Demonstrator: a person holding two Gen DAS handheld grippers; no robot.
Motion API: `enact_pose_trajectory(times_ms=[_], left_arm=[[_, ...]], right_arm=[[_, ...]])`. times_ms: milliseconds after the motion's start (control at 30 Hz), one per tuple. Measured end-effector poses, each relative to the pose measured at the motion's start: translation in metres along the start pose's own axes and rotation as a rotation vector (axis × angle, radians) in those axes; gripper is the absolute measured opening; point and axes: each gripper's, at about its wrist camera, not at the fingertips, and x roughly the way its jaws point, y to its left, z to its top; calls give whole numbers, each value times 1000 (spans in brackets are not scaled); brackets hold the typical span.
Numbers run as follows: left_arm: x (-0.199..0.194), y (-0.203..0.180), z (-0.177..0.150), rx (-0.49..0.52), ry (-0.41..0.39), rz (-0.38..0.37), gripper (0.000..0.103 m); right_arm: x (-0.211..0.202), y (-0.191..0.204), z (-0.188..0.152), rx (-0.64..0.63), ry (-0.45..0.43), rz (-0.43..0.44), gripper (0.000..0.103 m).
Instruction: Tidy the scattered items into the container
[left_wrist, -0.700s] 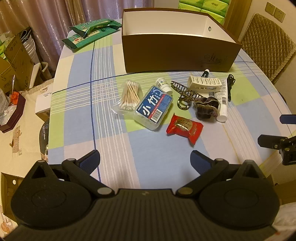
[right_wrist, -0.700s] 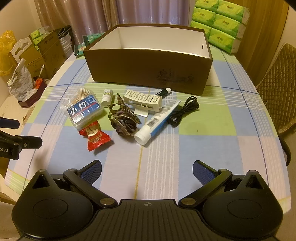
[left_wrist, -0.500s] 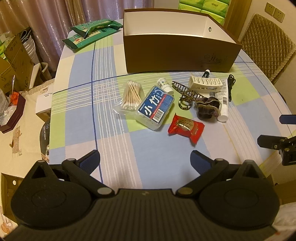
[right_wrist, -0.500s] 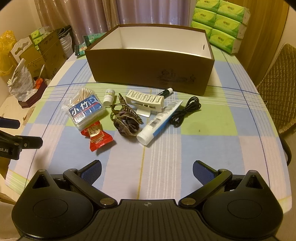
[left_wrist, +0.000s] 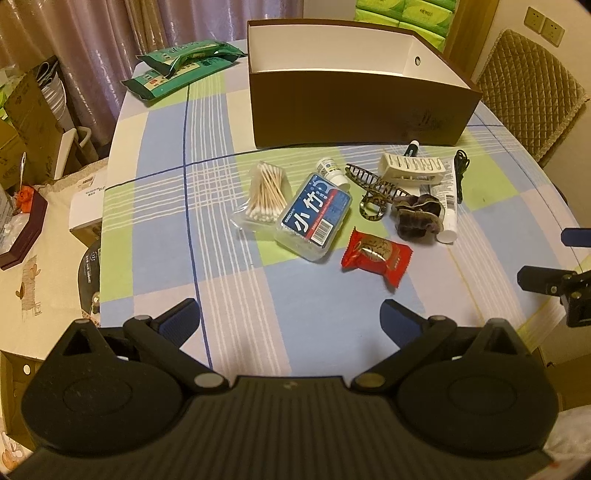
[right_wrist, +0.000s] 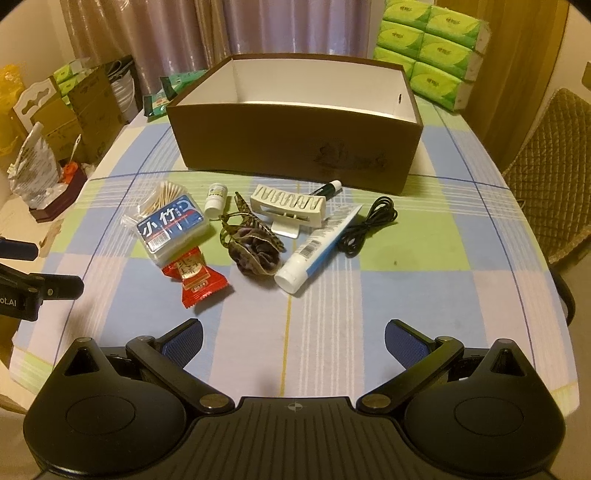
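Left gripper (left_wrist: 290, 319): jaws spread wide with nothing between them; it hangs over bare cloth at the near edge of the table (left_wrist: 162, 236), short of the items; in the right wrist view only its dark fingertips show at the left border.
Right gripper (right_wrist: 293, 334): jaws likewise wide apart and empty; over the cloth, short of the clutter; in the left wrist view it is cut off by the right border.
Brown box (right_wrist: 295, 147): stands open-topped at the far side of the table, beyond the clutter; white walls inside; its floor is hidden by the near wall, so any contents cannot be told.
Clutter: all on the cloth in front of the box; cotton swabs (left_wrist: 266, 192) partly tucked under the clear floss box (left_wrist: 314, 219); small white bottle (right_wrist: 216, 197) just behind it; red snack packet (right_wrist: 194, 278) nearest the grippers.
Middle heap: hair claw (left_wrist: 375, 188) and dark scrunchie (right_wrist: 255, 253) overlap, edges hard to separate; white rack (right_wrist: 288, 210) hides most of a dark pen (right_wrist: 327, 189).
Right side: tube (right_wrist: 317, 247) lying flat, print unreadable; black cable (right_wrist: 369, 225) coiled beside it.
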Motion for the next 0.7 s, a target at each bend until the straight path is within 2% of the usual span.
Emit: enact_pose_trajectory(times_ms=[367, 500, 700], left_arm=[[3, 2, -1, -18, 5, -15, 102], [6, 3, -1, -21, 6, -33, 102], [10, -2, 4, 11, -42, -48, 98]], right_arm=[[-6, 1, 3, 9, -49, -14, 101], [-1, -5, 2, 35, -41, -13, 101], [6, -20, 0, 66, -40, -16, 101]])
